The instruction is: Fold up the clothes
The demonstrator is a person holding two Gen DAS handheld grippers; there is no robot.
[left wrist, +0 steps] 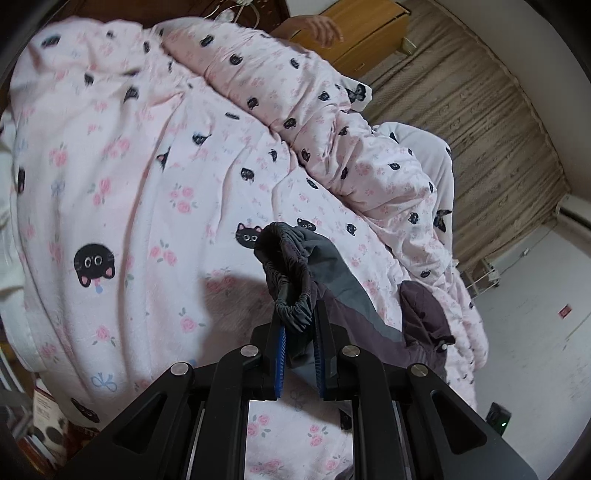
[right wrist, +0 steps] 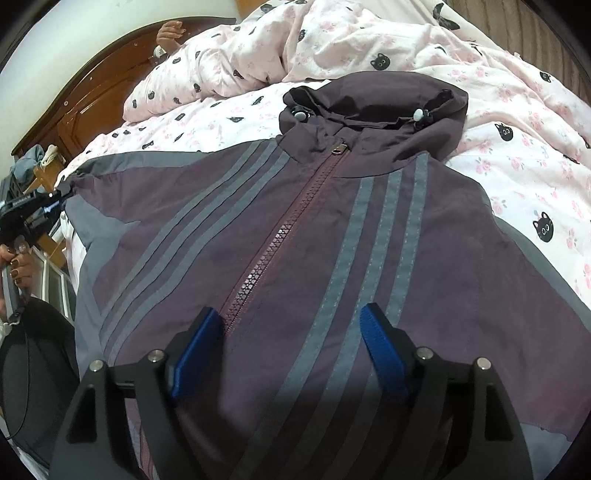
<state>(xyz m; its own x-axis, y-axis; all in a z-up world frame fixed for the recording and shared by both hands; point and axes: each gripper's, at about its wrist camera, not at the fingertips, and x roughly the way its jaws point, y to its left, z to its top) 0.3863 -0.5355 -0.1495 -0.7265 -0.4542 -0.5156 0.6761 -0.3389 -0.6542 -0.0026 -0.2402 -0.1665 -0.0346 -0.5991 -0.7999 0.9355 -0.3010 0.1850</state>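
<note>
A dark purple hooded jacket (right wrist: 280, 229) with grey stripes lies front up and zipped on the bed, hood (right wrist: 373, 99) at the far end. My right gripper (right wrist: 291, 314) hovers open just over its lower front, one blue pad (right wrist: 195, 350) near the zipper and the other over the grey stripes, with nothing pinched. My left gripper (left wrist: 298, 317) is shut on the elastic cuff (left wrist: 295, 314) of a sleeve, lifting it a little off the sheet. In the right wrist view the left gripper (right wrist: 55, 195) appears at the far left edge, at the end of the stretched sleeve.
The bed carries a pink sheet (left wrist: 129, 184) printed with cats and roses, with a matching duvet (left wrist: 332, 122) bunched along the far side. A brown wooden headboard (right wrist: 85, 103), a wooden cabinet (left wrist: 365, 33), a beige curtain (left wrist: 480, 110) and another person's hand (left wrist: 325, 27) border the bed.
</note>
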